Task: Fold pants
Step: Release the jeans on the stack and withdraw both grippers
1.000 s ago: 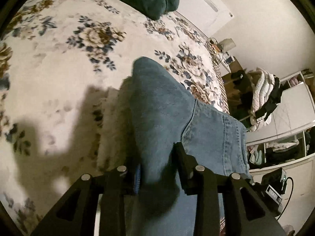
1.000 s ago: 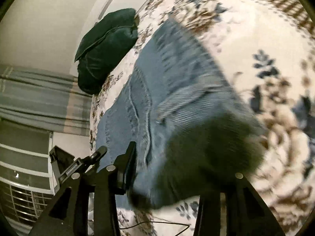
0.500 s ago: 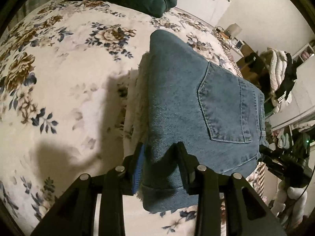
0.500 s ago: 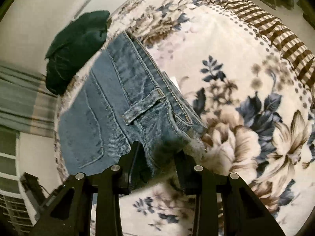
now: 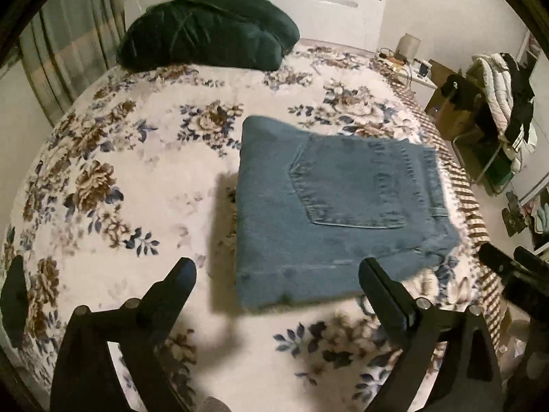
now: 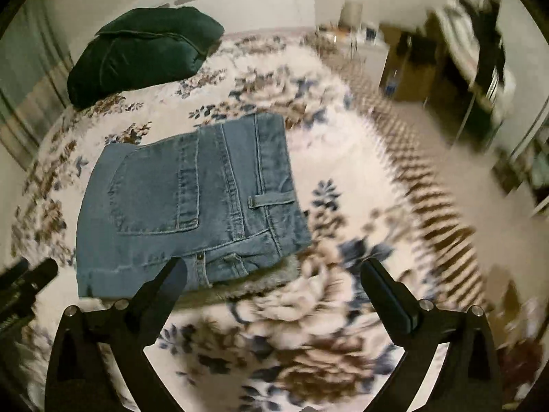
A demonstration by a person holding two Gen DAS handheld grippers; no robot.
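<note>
Home bedroom: floral bedspread [image 5: 103, 178], dark green pillow [image 5: 206, 31], clothes-laden rack [image 5: 504, 103].

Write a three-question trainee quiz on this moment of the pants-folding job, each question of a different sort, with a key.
1. True or false: the left gripper is clamped on the folded blue denim pants.
2. Multiple choice: what lies at the far end of the floral bedspread, beyond the pants? A) a dark green cushion B) a red towel C) a wooden tray
3. Fill in the blank: in the right wrist view, the right gripper has its jaws spread ____, holding nothing.

Key
1. False: both jaws stand wide apart, and the pants lie flat on the bedspread.
2. A
3. open
</note>
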